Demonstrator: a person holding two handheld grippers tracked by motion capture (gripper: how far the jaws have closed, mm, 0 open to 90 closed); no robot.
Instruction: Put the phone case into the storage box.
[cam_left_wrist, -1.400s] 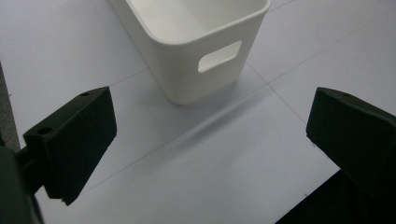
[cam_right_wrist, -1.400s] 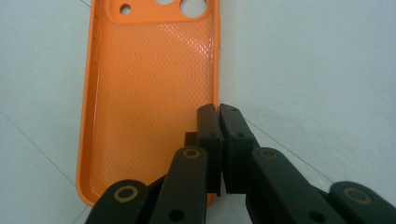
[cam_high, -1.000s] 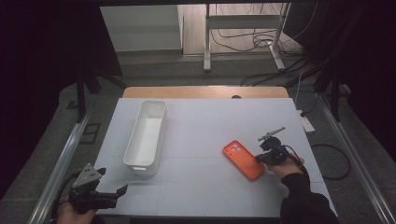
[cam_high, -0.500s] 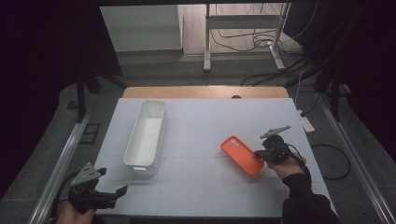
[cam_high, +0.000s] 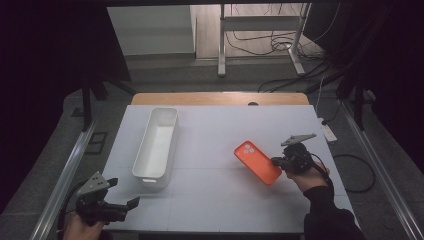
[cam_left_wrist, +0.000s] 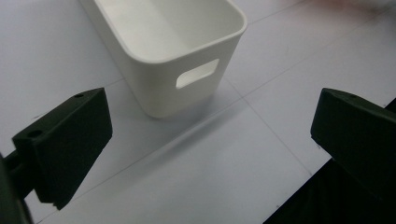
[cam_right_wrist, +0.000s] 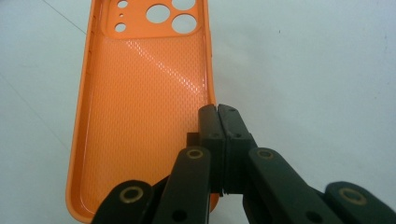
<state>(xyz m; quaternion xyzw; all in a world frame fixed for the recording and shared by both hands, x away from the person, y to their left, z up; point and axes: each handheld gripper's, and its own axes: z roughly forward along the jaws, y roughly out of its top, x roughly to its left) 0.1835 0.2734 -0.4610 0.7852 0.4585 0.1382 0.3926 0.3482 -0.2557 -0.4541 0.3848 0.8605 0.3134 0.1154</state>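
R gripper (cam_right_wrist: 217, 112) had its jaws pinched shut on the side wall of the orange soft-plastic phone case (cam_right_wrist: 144, 107), prob. so it could be lifted by the edge; case body lay left of the jaws. L gripper (cam_left_wrist: 210, 140) sat wide open, nothing between; white plastic bin (cam_left_wrist: 173, 51) just ahead.

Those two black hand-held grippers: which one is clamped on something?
The right gripper, at the table's right side: its jaws pinch the orange phone case's edge. The left gripper stands wide open, empty, near the white plastic bin.
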